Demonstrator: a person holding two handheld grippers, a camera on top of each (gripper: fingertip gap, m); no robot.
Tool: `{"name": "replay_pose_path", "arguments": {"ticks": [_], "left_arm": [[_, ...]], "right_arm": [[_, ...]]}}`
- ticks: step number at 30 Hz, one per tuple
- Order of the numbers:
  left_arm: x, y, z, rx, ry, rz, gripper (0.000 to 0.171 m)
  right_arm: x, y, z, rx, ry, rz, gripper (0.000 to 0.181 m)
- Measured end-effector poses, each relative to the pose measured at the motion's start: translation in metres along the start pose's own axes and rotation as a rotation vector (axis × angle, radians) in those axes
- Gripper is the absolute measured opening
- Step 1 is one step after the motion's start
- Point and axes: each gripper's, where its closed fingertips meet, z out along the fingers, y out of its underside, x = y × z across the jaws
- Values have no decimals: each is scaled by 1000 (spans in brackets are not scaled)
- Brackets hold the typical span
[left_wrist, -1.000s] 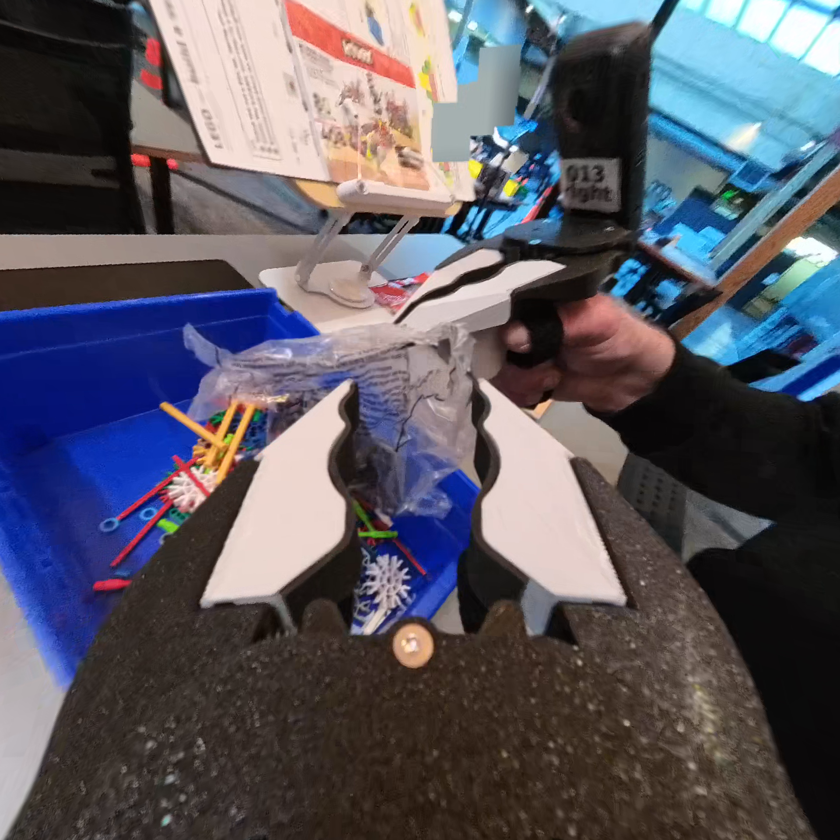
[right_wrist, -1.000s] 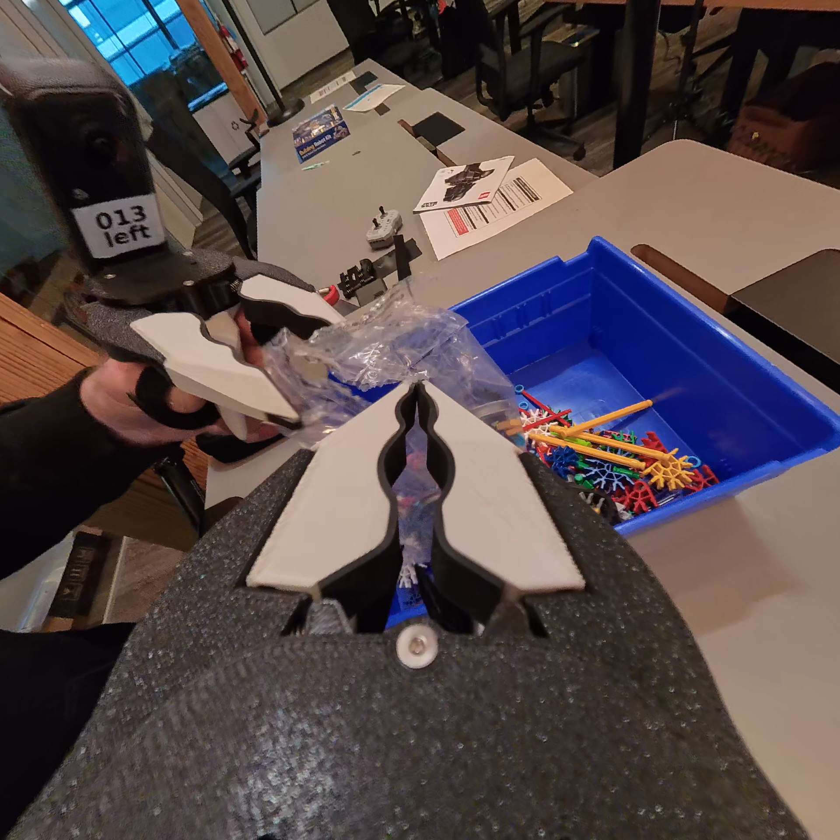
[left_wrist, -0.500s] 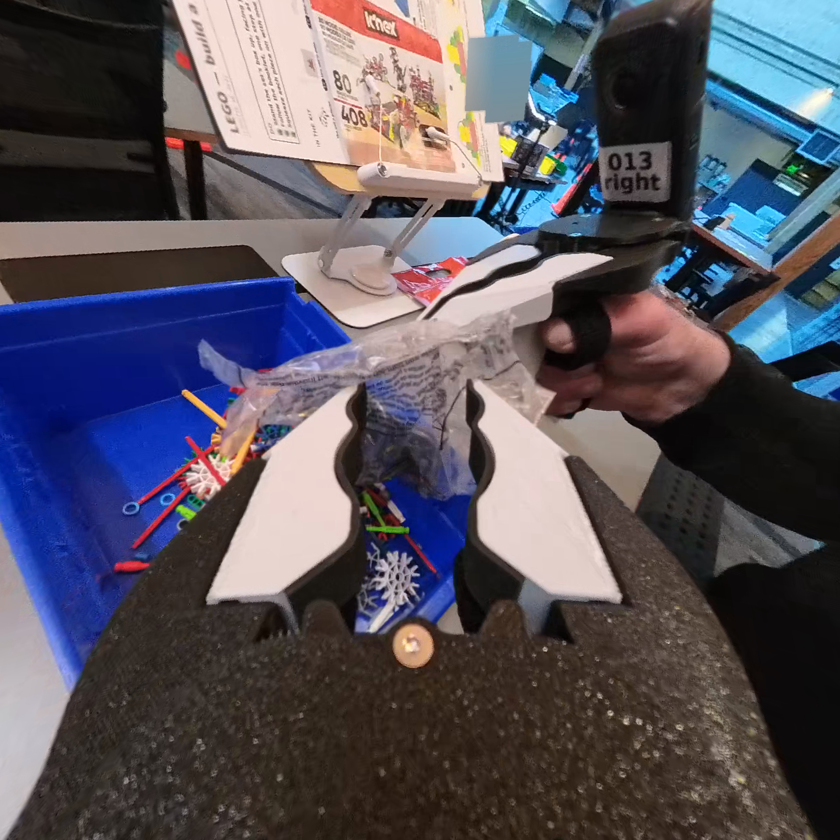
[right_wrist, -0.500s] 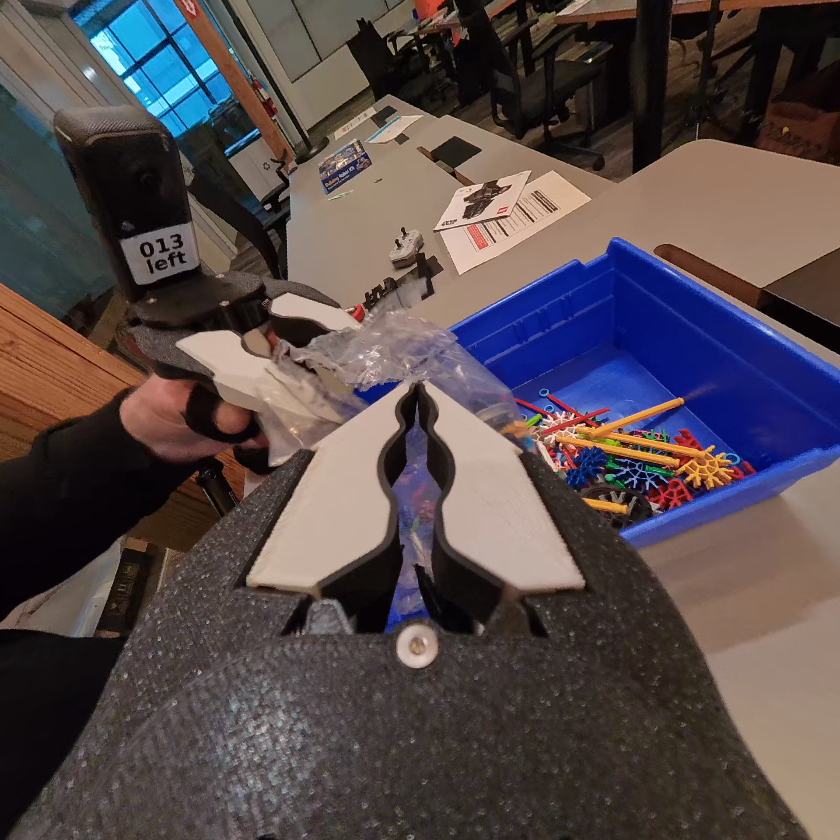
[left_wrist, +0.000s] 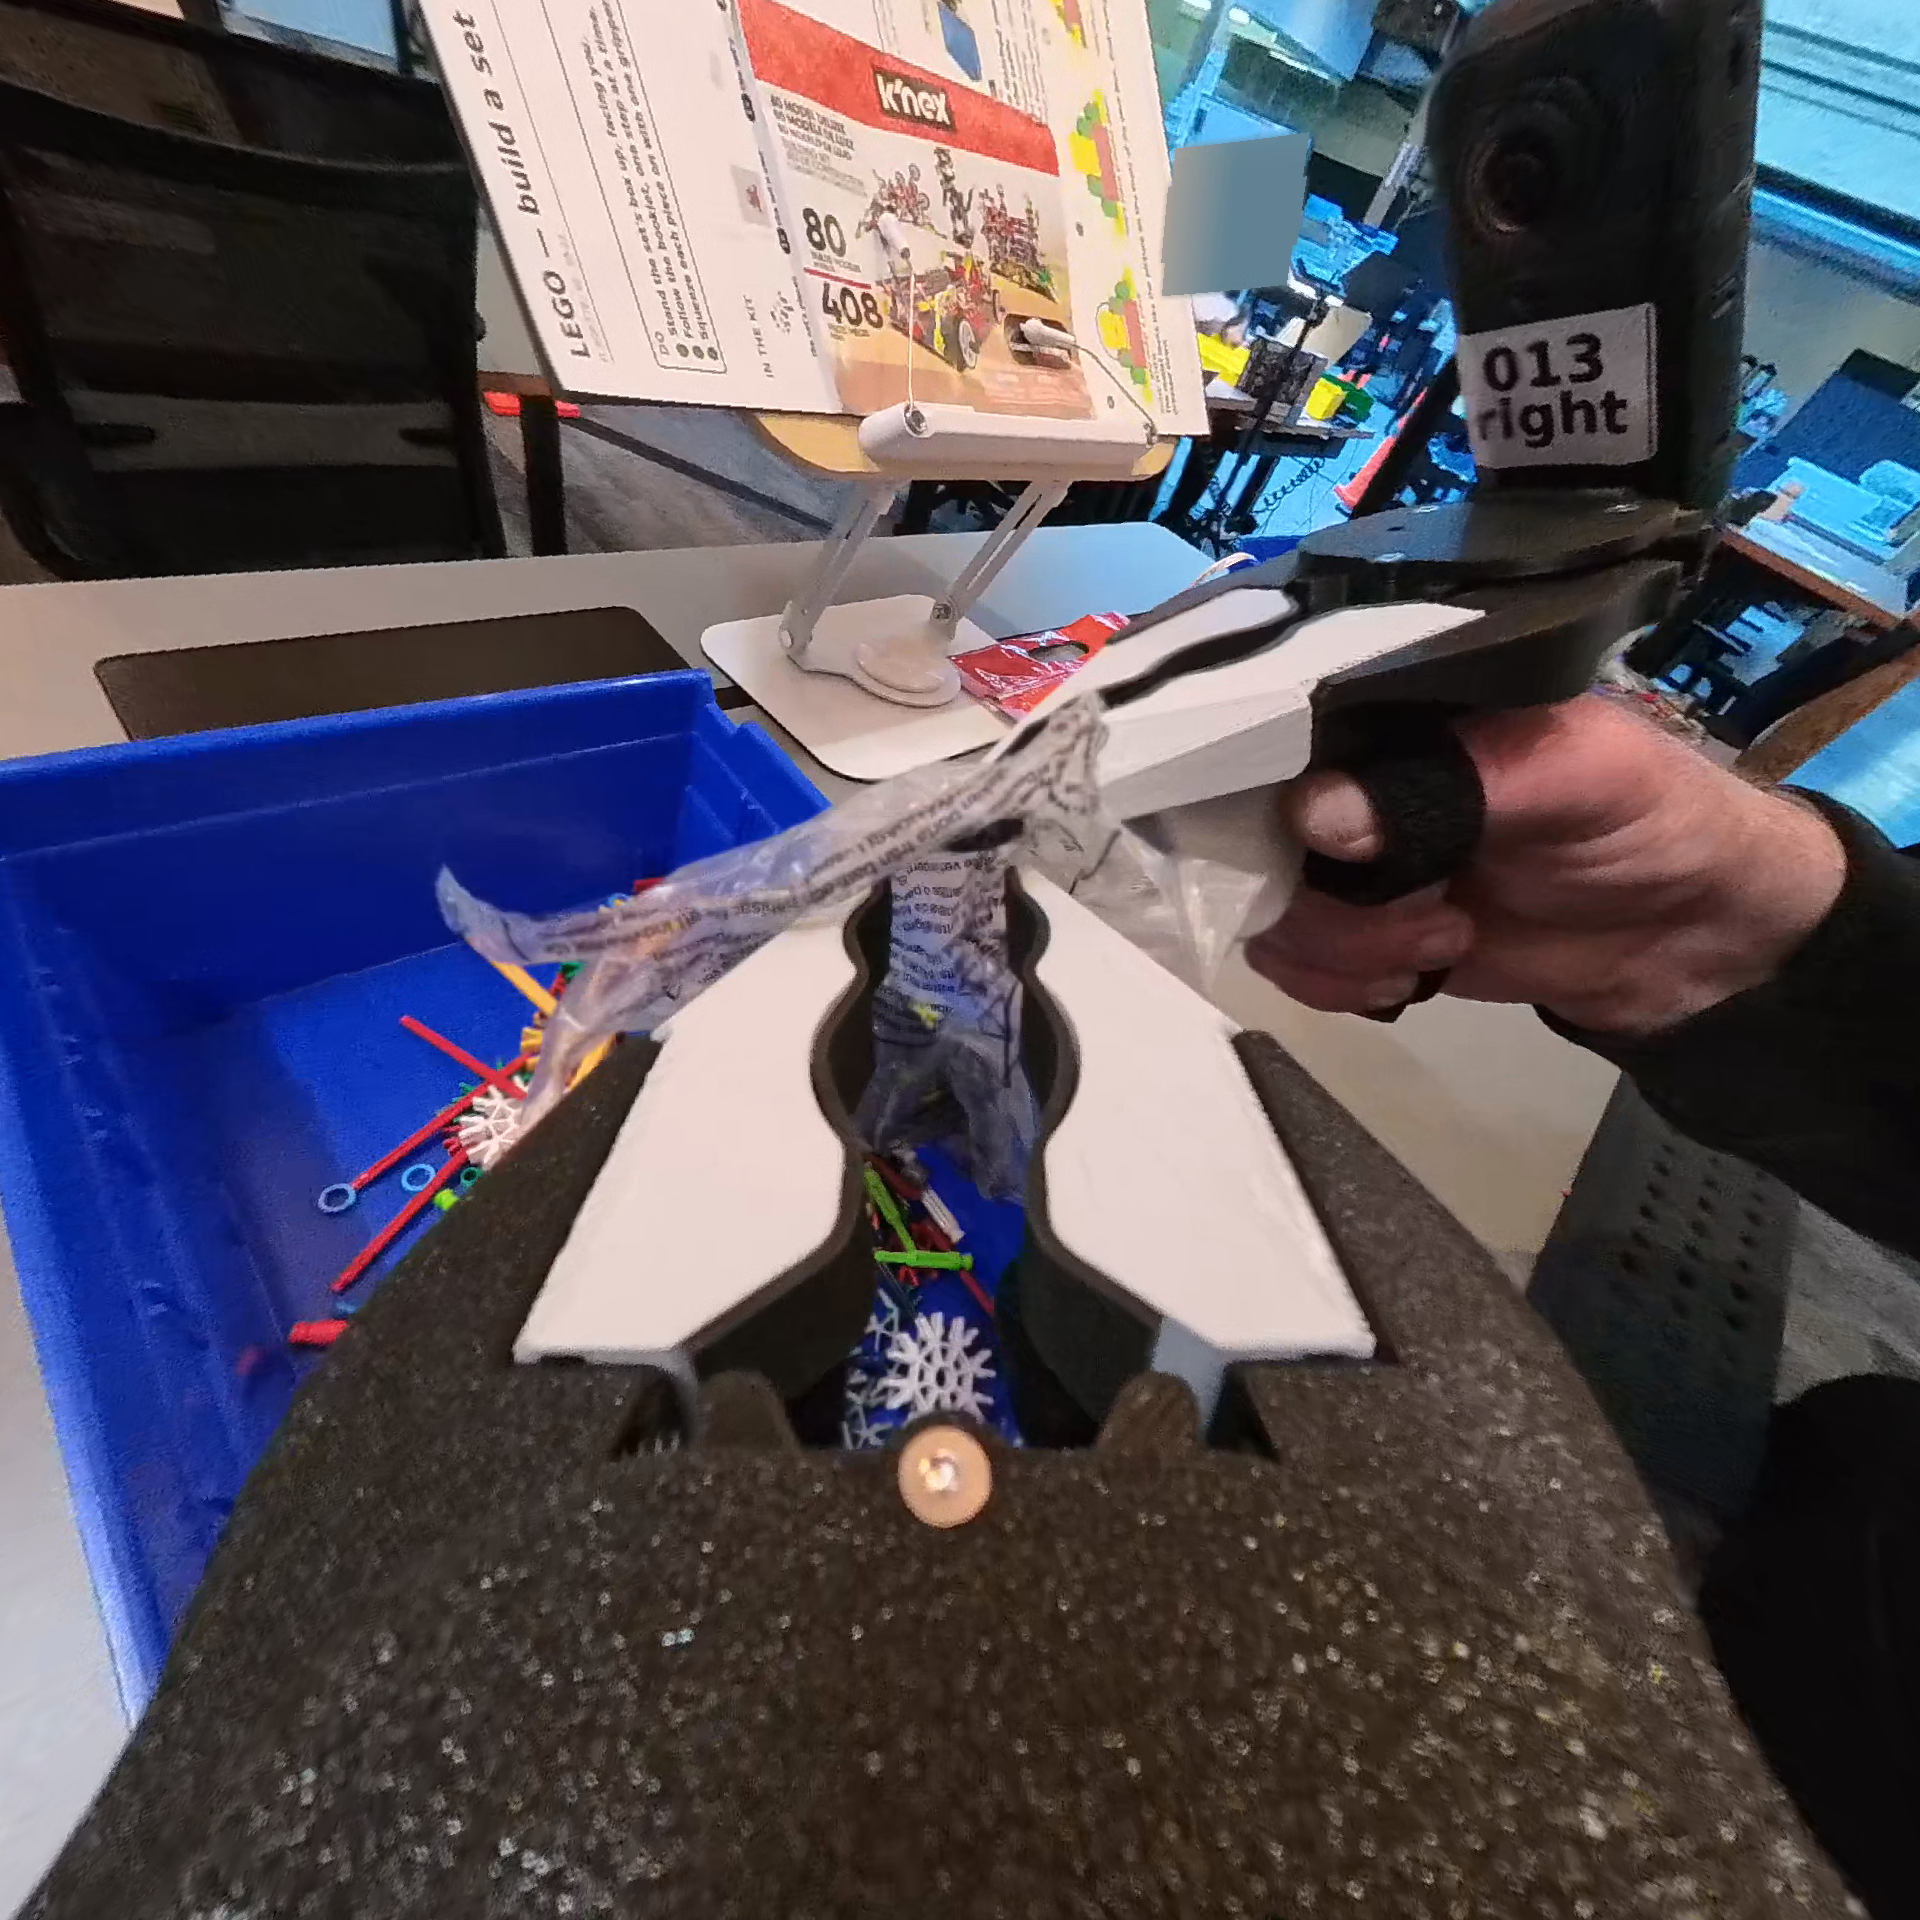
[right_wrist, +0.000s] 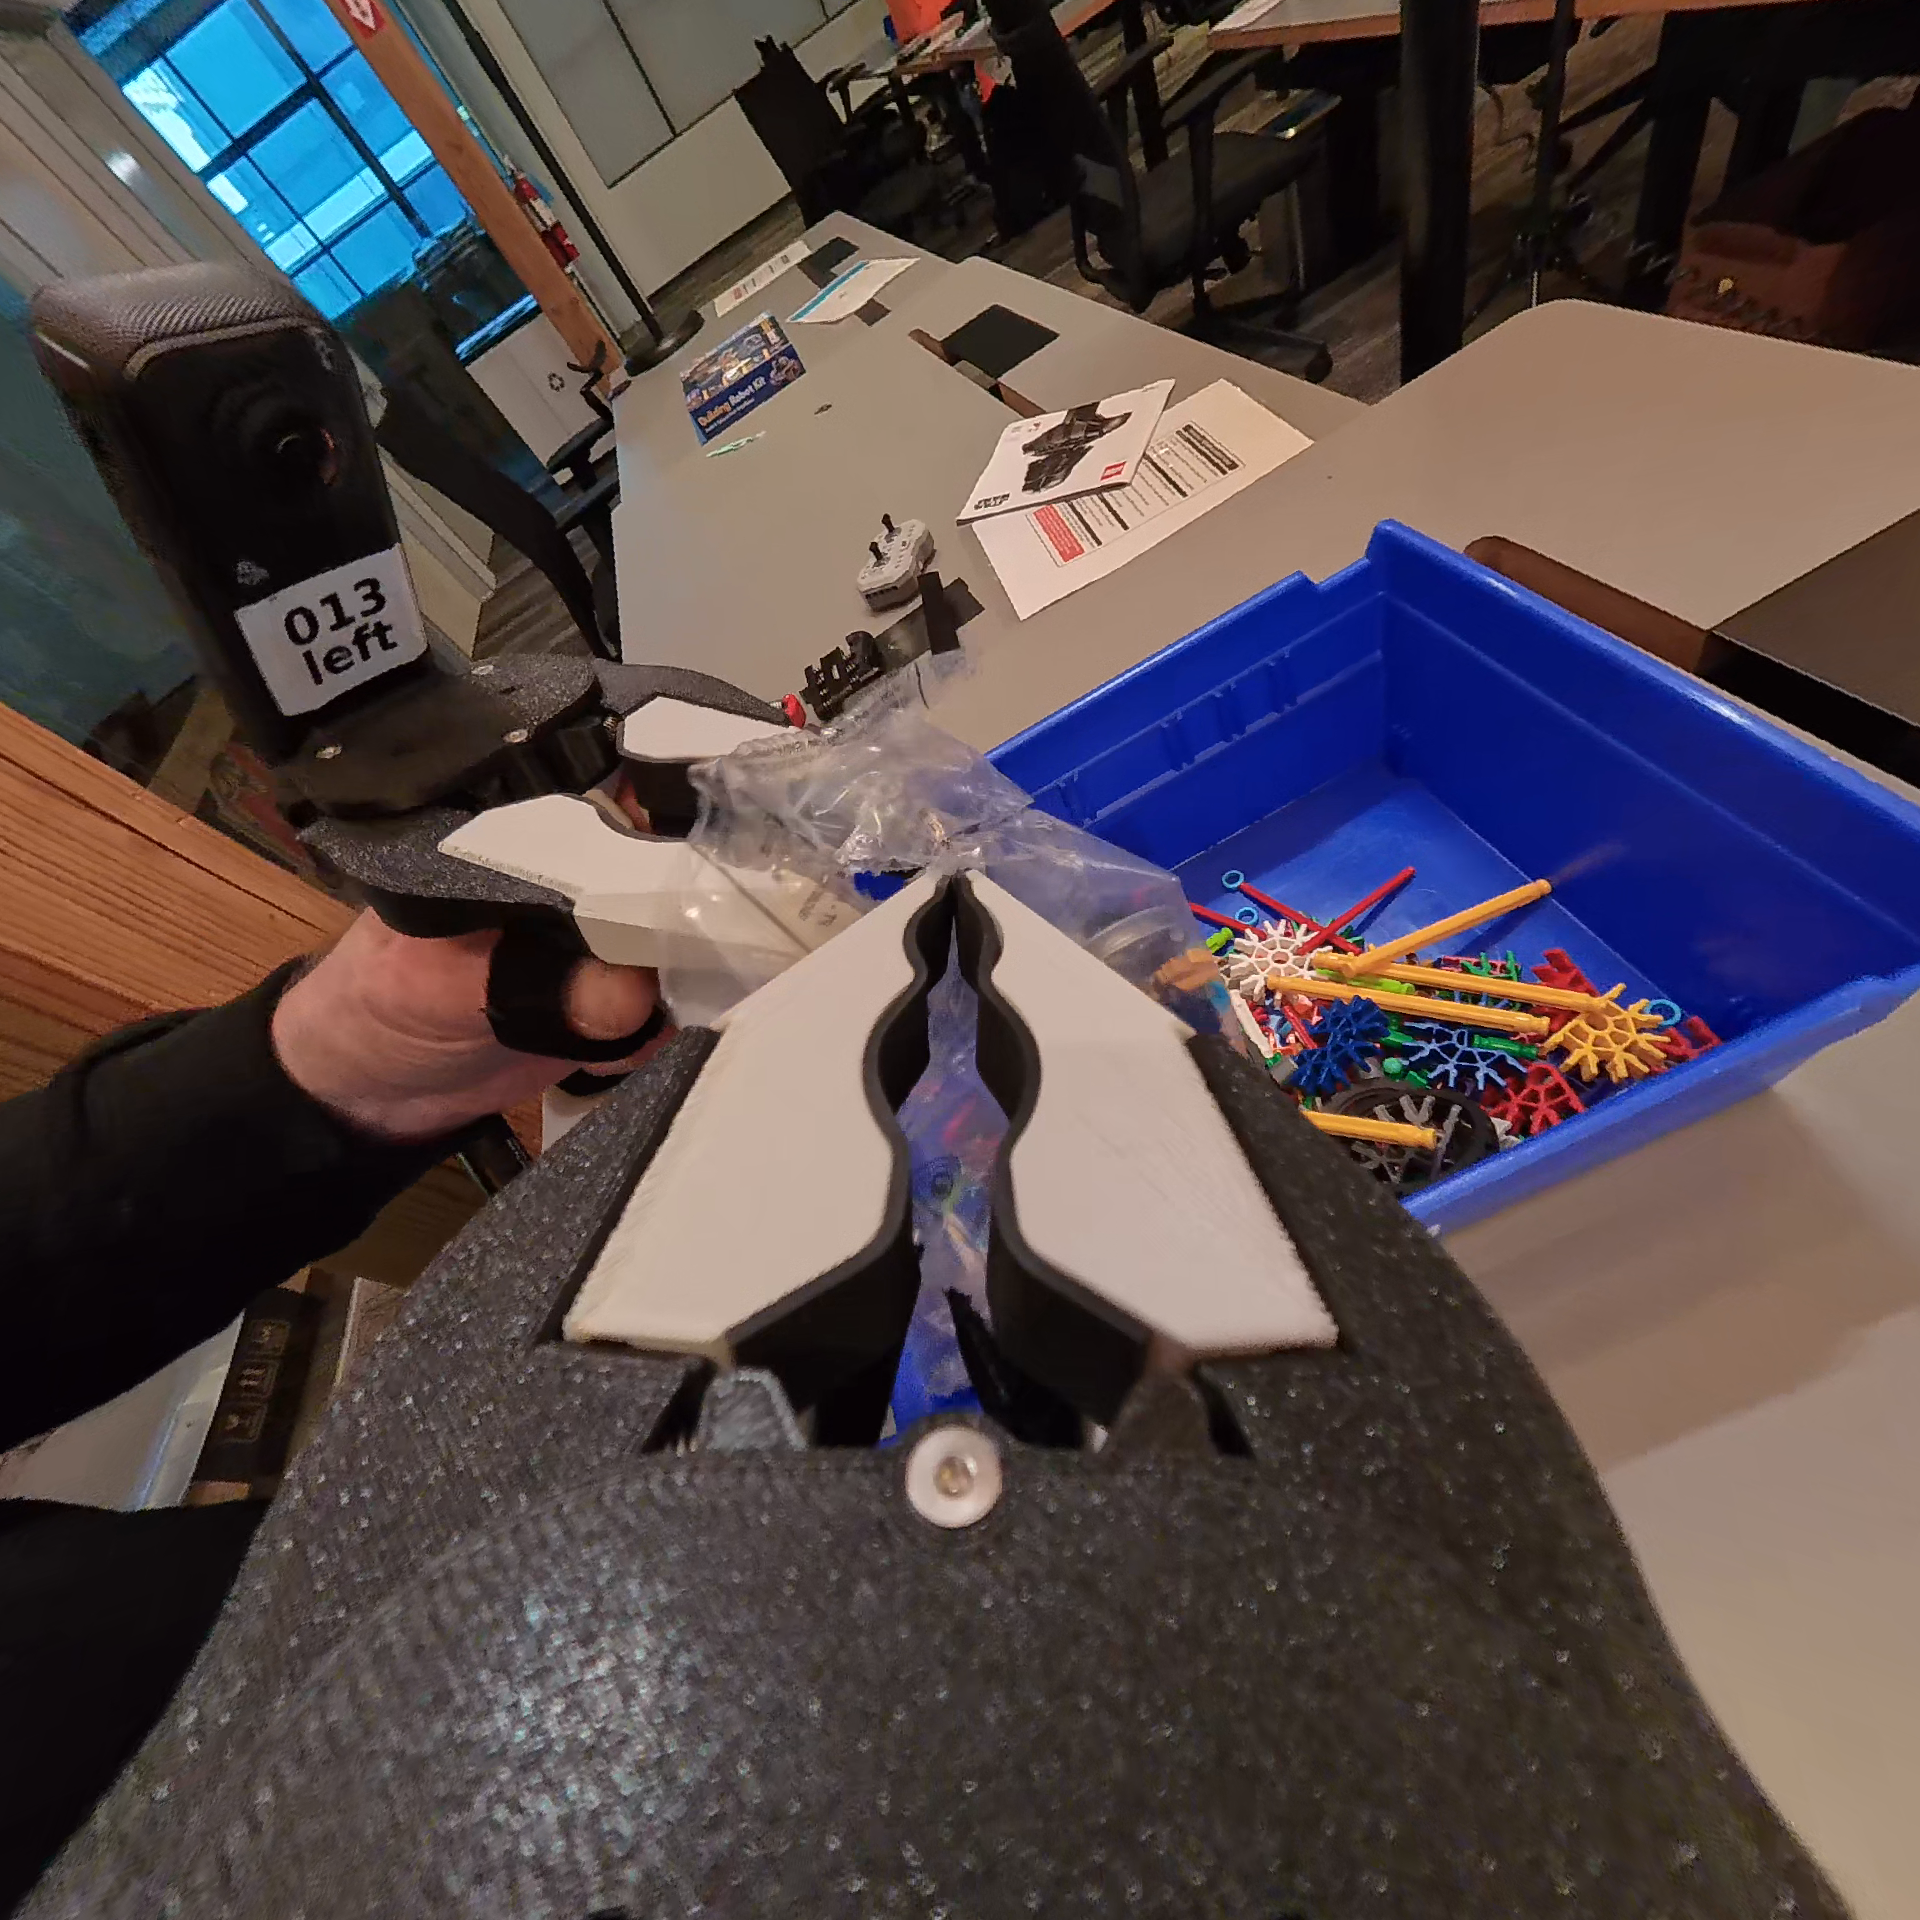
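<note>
A clear printed plastic bag (left_wrist: 831, 883) hangs over a blue bin (left_wrist: 312, 790) that holds colourful rods and snowflake-shaped connectors (left_wrist: 447, 1132). My left gripper (left_wrist: 948, 904) has its jaws narrowed on the bag's hanging part, which fills the gap between them. My right gripper (right_wrist: 954, 888) is shut on the bag (right_wrist: 883, 790) near its top edge, above the bin's (right_wrist: 1558, 686) near corner. The right gripper also shows in the left wrist view (left_wrist: 1081, 727), pulling the bag taut. The left gripper shows in the right wrist view (right_wrist: 779, 821). The pieces (right_wrist: 1434, 1018) lie piled in the bin.
A white stand (left_wrist: 883, 665) holding a printed sheet (left_wrist: 831, 208) is behind the bin, with a red packet (left_wrist: 1029, 665) and a dark mat (left_wrist: 364, 665) beside it. A booklet on paper (right_wrist: 1122, 457), a small grey controller (right_wrist: 894, 551) and black parts (right_wrist: 847, 670) lie on the far table.
My left gripper's jaws have narrowed onto the bag. The bag has been stretched flatter between the grippers. The right gripper stays shut on it.
</note>
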Motion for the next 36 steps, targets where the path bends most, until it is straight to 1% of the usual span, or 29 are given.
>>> {"name": "replay_pose_path", "arguments": {"ticks": [2,4,7,11,14,18,20,21,23,28,31,34,35,36], "left_arm": [[2,0,1,4,2,5,11],[3,-2,2,16,-16,41,0],[1,-4,1,22,-44,60,0],[-18,-10,0,50,-154,37,0],[-28,-11,3,47,-192,9,0],[-41,-12,12,31,-250,2,0],[-49,-13,16,46,-276,-16,0],[-53,-12,18,43,-290,-17,0],[-60,-12,21,59,-288,-71,0],[-76,-11,32,45,-336,-69,0],[-85,-9,36,48,-350,-98,0],[-95,-9,39,54,-360,-126,0],[-109,-8,35,50,-431,-143,0],[-129,-4,29,41,-484,-151,0]], "right_arm": [[0,-1,0,2,7,8,0],[0,-2,0,7,11,9,0],[-1,-3,-1,10,11,4,0],[-3,0,3,-6,36,-48,0],[-3,1,9,-12,93,-126,0],[6,1,14,-31,206,-267,0],[10,0,17,-41,262,-335,0],[11,0,18,-45,276,-351,0],[14,1,19,-53,307,-386,0],[17,4,20,-60,361,-436,0],[16,7,21,-75,388,-480,0],[13,9,20,-71,382,-482,0],[0,13,23,-73,322,-487,0],[-24,20,27,-74,243,-512,0]]}}
